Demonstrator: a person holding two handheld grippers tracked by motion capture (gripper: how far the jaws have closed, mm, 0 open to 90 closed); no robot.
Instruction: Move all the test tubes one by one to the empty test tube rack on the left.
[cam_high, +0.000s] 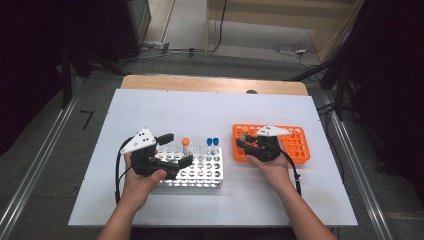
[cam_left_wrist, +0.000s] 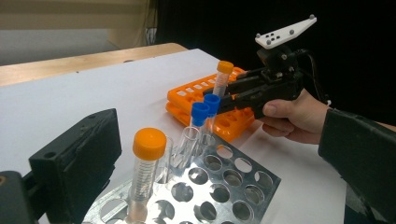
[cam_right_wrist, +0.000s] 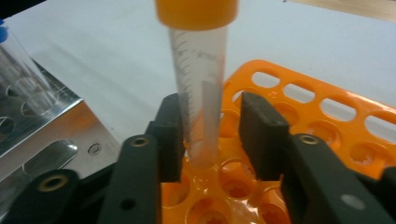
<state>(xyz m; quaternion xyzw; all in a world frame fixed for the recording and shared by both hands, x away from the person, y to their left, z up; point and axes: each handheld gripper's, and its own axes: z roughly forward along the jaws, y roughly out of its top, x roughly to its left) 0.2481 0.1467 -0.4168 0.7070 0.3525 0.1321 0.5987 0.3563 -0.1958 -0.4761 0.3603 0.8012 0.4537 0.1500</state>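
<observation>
Your right gripper (cam_right_wrist: 212, 135) stands with its jaws apart around the clear plastic tube with the orange screw cap (cam_right_wrist: 201, 88). The left pad appears to touch the tube wall; the right pad stands off it with a visible gap, so the tube is not clamped. Its tip sits at or just inside a corner hole of the orange plastic rack (cam_right_wrist: 327, 116), and I cannot tell how deep it is seated. Judgement: if you pull back sideways from here, the touching pad could drag the tube and tip it, or shift the light rack on the white surface (cam_high: 165, 107). Back out straight along the jaws.

Your left gripper (cam_high: 172, 150) is also spread open, holding nothing, over the near-left part of the perforated metal rack (cam_high: 212, 172). A second orange-capped tube (cam_left_wrist: 144, 170) stands just beside one jaw. Judgement: a careless closing or swing there could knock it, or the empty clear tubes (cam_left_wrist: 187, 144) next to it.

Farther along that rack, two blue-capped tubes (cam_left_wrist: 205, 109) stand upright, apart from both grippers.
</observation>
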